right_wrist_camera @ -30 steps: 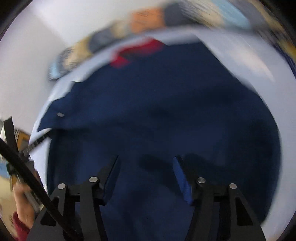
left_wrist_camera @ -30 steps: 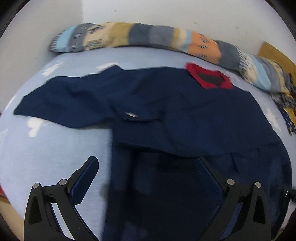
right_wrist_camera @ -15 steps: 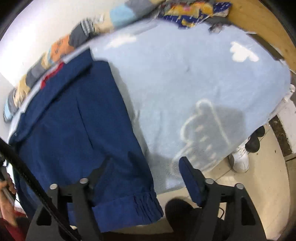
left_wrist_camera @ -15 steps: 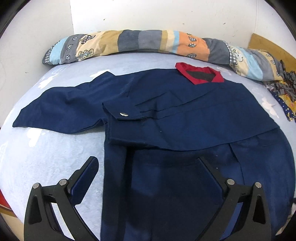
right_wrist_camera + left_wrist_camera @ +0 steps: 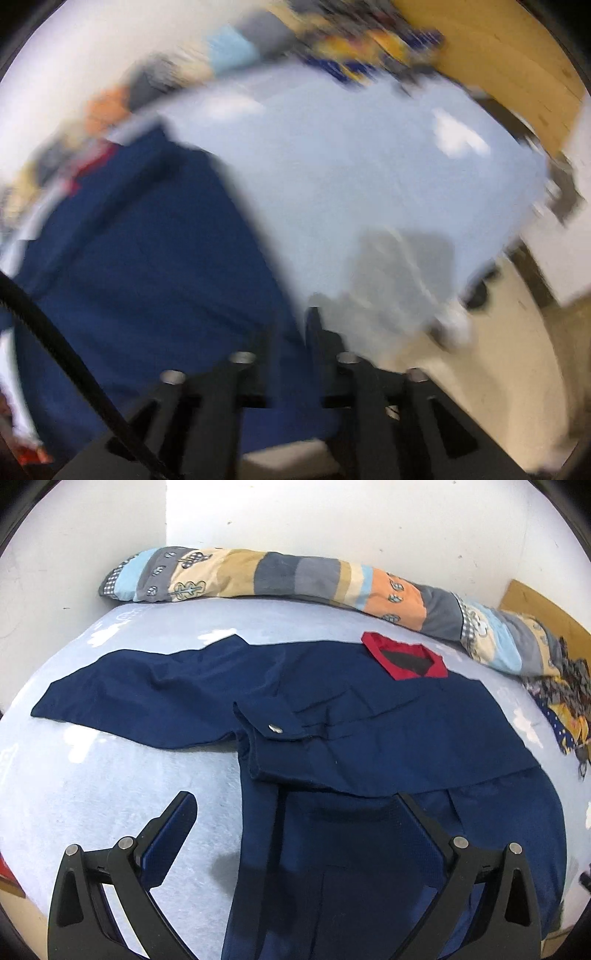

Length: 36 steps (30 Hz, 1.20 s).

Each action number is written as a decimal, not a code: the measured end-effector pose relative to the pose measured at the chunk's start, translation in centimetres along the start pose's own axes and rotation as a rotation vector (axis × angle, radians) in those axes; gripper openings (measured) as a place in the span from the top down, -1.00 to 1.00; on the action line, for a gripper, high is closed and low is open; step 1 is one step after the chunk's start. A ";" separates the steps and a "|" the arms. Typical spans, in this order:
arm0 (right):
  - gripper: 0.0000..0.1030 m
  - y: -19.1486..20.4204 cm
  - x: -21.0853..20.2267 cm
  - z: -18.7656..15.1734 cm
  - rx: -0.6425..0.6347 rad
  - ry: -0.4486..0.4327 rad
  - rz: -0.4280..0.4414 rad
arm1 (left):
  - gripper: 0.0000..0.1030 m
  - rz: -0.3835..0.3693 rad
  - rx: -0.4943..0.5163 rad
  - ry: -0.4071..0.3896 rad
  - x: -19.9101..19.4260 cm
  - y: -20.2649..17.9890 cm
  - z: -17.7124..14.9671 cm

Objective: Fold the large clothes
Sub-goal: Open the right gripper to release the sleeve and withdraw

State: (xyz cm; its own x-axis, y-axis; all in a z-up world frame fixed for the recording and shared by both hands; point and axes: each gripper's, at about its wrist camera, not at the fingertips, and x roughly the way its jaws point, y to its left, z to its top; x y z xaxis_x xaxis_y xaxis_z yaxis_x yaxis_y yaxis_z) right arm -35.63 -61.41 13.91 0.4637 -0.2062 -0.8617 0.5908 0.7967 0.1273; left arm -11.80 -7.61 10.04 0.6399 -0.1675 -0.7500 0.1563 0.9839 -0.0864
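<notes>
Navy garment (image 5: 369,738) on bed (image 5: 110,794), left gripper (image 5: 295,812) wide; right gripper (image 5: 291,332) closing, narrow on its edge (blurred)

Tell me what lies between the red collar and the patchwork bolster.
Only bare light blue bedsheet separates red collar from patchwork bolster, seen in the left wrist view.

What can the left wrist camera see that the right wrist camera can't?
Only the left wrist view shows the shiny snap button on the folded sleeve cuff, the spread-out sleeve and the open left gripper. Only the right wrist view shows the beige floor past the bed's edge and the right gripper, whose jaws have just been closing around the garment's edge. Both show the navy blue garment with its red collar, the light blue bedsheet and the long patchwork pillow.
</notes>
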 end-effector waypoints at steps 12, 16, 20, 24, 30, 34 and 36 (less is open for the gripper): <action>-0.21 32.8 6.0 4.0 -0.509 0.070 0.440 | -1.00 0.132 -0.093 -0.039 -0.8 5.2 1.3; -0.17 37.9 12.3 2.7 -0.549 0.138 0.431 | -1.00 0.194 -0.092 -0.015 0.3 8.1 2.0; -0.28 39.2 15.3 1.1 -0.584 0.200 0.313 | -1.00 0.244 -0.092 -0.006 1.5 11.6 2.8; -0.29 40.7 12.7 0.9 -0.625 0.117 0.333 | -1.00 0.275 -0.136 -0.001 3.0 16.7 3.9; -0.29 44.1 13.6 0.5 -0.665 0.068 0.428 | -1.00 0.357 -0.219 0.070 5.3 24.0 4.1; -0.28 45.3 15.5 0.3 -0.652 0.145 0.368 | -1.00 0.304 -0.355 0.100 5.7 29.2 3.8; -0.28 44.5 13.6 1.7 -0.557 0.123 0.443 | -1.00 0.235 -0.490 0.094 5.9 32.7 3.4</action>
State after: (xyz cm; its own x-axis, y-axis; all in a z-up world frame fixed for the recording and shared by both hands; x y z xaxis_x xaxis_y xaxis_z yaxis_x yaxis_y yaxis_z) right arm -1.87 -29.75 8.67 0.4844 0.2426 -0.8405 -0.0750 0.9687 0.2364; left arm -0.39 23.33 5.05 0.5417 0.0439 -0.8394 -0.3655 0.9116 -0.1882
